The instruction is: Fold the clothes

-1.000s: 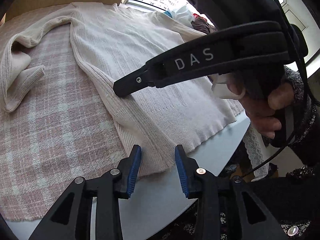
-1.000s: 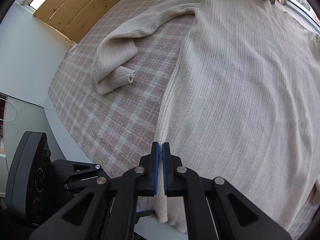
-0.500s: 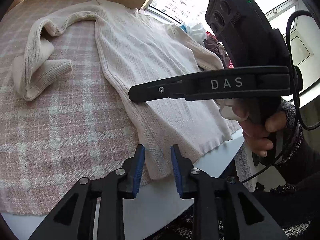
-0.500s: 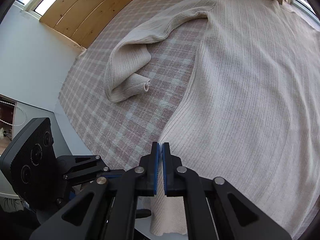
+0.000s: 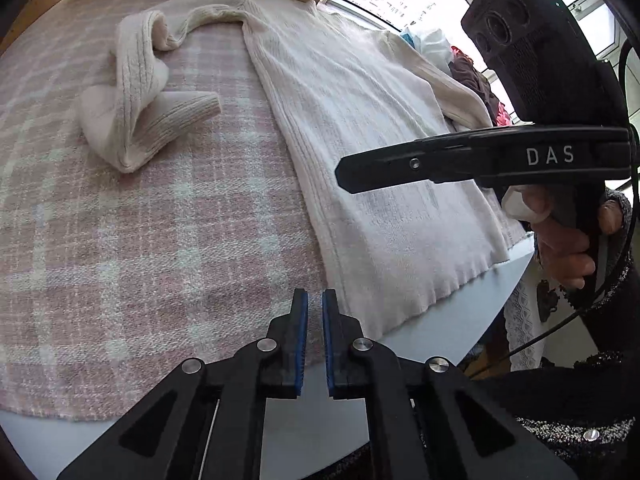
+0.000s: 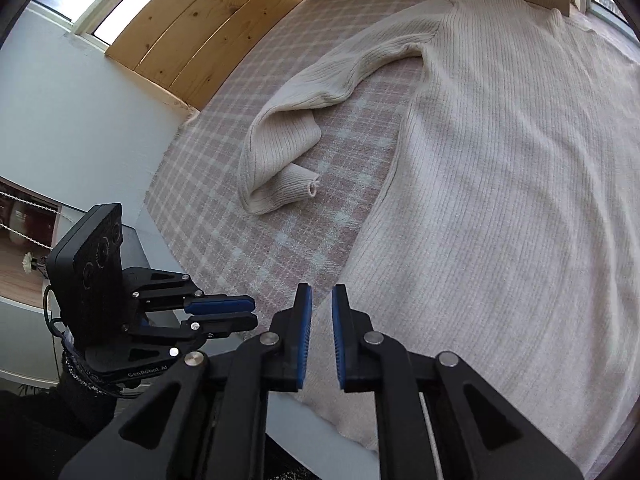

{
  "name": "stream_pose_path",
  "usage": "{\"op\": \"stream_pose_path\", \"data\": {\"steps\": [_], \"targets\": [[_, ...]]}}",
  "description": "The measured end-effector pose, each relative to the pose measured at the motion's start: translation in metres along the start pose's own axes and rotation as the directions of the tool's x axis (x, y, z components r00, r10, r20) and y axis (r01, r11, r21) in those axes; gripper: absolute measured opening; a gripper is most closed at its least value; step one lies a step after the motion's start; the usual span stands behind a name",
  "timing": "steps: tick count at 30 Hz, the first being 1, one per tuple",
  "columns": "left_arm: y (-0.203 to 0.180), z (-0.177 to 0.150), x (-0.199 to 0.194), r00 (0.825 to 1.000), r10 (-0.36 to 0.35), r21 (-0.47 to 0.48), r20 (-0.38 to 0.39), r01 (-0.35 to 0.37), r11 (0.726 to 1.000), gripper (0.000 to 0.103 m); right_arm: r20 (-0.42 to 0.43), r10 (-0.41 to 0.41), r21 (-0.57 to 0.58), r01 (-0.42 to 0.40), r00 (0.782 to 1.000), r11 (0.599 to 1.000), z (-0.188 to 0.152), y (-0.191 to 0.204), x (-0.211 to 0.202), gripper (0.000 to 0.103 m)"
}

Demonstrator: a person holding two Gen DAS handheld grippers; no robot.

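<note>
Left wrist view: a pink-and-white plaid cloth (image 5: 120, 240) is seen spread over a white table (image 5: 420, 332), with a cream ribbed sweater (image 5: 360, 140) laid flat on it. At left the sweater's sleeve (image 5: 140, 112) is bent back on itself, cuff lying on the plaid; the body runs from the far collar to a hem near the table's front edge. The left gripper (image 5: 315, 320) is held low over the plaid just beside the sweater's side seam; its blue-padded jaws are nearly shut, only a narrow slit left, nothing between them. At right the right gripper (image 5: 344, 172) is carried by a hand (image 5: 568, 240) above the sweater's lower body. Right wrist view: the left gripper (image 6: 252, 312) is seen at lower left, off the table edge, fingers close together. The right gripper (image 6: 320, 320) is positioned above the sweater's (image 6: 500, 200) lower corner; its jaws are opening, a small gap showing, with no fabric pinched between the pads.
</note>
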State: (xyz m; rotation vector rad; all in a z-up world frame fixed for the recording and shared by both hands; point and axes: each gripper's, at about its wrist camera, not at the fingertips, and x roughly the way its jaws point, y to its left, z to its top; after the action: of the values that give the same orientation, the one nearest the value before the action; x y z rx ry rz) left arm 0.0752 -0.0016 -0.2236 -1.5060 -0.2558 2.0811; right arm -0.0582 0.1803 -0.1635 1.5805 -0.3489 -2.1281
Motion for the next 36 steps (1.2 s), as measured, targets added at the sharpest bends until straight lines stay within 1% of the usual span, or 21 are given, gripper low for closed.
{"op": "stream_pose_path", "data": {"steps": [1,2,3,4,6,8,9,10,11,12,13,15,17,19,22,24,26,27,30,33,36], "targets": [[0.002,0.009,-0.010,1.000,0.015,0.013,0.017,-0.015,1.000,0.010,0.046,-0.024,0.016,0.023,0.999,1.000,0.003,-0.012,-0.018,0.014],[0.003,0.021,-0.020,0.999,0.031,0.028,0.041,-0.032,0.999,0.019,0.087,-0.067,0.038,0.064,0.994,0.997,0.007,-0.026,-0.035,0.015],[0.006,0.040,-0.030,0.997,0.052,0.053,0.063,-0.056,0.997,0.022,0.122,-0.119,0.067,0.111,0.985,0.992,0.012,-0.043,-0.053,0.017],[0.014,0.060,-0.041,0.994,0.078,0.082,0.082,-0.084,0.993,0.025,0.152,-0.166,0.099,0.152,0.974,0.983,0.016,-0.060,-0.071,0.019],[0.024,0.102,-0.058,0.985,0.126,0.146,0.115,-0.142,0.979,0.026,0.190,-0.237,0.175,0.205,0.953,0.963,0.026,-0.095,-0.103,0.019],[0.022,0.144,-0.064,0.976,0.172,0.221,0.135,-0.198,0.955,0.028,0.225,-0.292,0.221,0.243,0.930,0.944,0.037,-0.127,-0.134,0.019],[0.023,0.164,-0.067,0.974,0.179,0.247,0.141,-0.210,0.946,0.028,0.242,-0.315,0.237,0.259,0.918,0.936,0.044,-0.141,-0.148,0.020],[0.024,0.184,-0.070,0.974,0.176,0.265,0.145,-0.209,0.941,0.028,0.260,-0.343,0.249,0.281,0.903,0.927,0.051,-0.154,-0.160,0.025],[0.027,0.202,-0.072,0.972,0.184,0.276,0.148,-0.219,0.936,0.028,0.278,-0.383,0.251,0.318,0.881,0.914,0.059,-0.165,-0.169,0.027],[0.032,0.220,-0.073,0.968,0.201,0.281,0.151,-0.237,0.930,0.029,0.295,-0.417,0.251,0.351,0.860,0.902,0.066,-0.175,-0.175,0.034],[0.037,0.237,-0.073,0.964,0.218,0.286,0.154,-0.254,0.924,0.030,0.303,-0.433,0.246,0.370,0.849,0.896,0.075,-0.185,-0.178,0.035],[0.044,0.265,-0.063,0.958,0.245,0.288,0.150,-0.280,0.916,0.030,0.299,-0.448,0.236,0.389,0.843,0.890,0.093,-0.206,-0.177,0.035],[0.050,0.290,-0.050,0.952,0.272,0.287,0.144,-0.303,0.909,0.030,0.274,-0.462,0.214,0.415,0.843,0.884,0.112,-0.223,-0.169,0.035],[0.053,0.312,-0.033,0.952,0.280,0.301,0.123,-0.304,0.904,0.031,0.253,-0.472,0.179,0.439,0.844,0.880,0.132,-0.237,-0.159,0.035],[0.057,0.341,-0.006,0.944,0.311,0.325,0.114,-0.331,0.886,0.038,0.232,-0.479,0.141,0.458,0.847,0.878,0.162,-0.259,-0.143,0.040],[0.064,0.362,0.011,0.947,0.304,0.300,0.107,-0.322,0.898,0.040,0.223,-0.491,0.127,0.474,0.842,0.871,0.180,-0.275,-0.132,0.042],[0.074,0.379,0.028,0.957,0.276,0.265,0.091,-0.290,0.920,0.041,0.204,-0.498,0.109,0.486,0.843,0.867,0.197,-0.290,-0.121,0.043],[0.078,0.387,0.038,0.957,0.276,0.259,0.082,-0.288,0.922,0.041,0.194,-0.500,0.101,0.489,0.844,0.866,0.205,-0.298,-0.115,0.043],[0.084,0.404,0.066,0.952,0.300,0.272,0.060,-0.305,0.913,0.041,0.163,-0.490,0.083,0.483,0.856,0.872,0.222,-0.319,-0.098,0.043],[0.090,0.416,0.088,0.952,0.305,0.288,0.040,-0.303,0.908,0.041,0.101,-0.485,0.051,0.482,0.869,0.875,0.228,-0.336,-0.081,0.043],[0.095,0.424,0.106,0.951,0.309,0.297,0.014,-0.299,0.907,0.046,0.043,-0.487,0.012,0.487,0.872,0.873,0.230,-0.351,-0.067,0.043]]}}
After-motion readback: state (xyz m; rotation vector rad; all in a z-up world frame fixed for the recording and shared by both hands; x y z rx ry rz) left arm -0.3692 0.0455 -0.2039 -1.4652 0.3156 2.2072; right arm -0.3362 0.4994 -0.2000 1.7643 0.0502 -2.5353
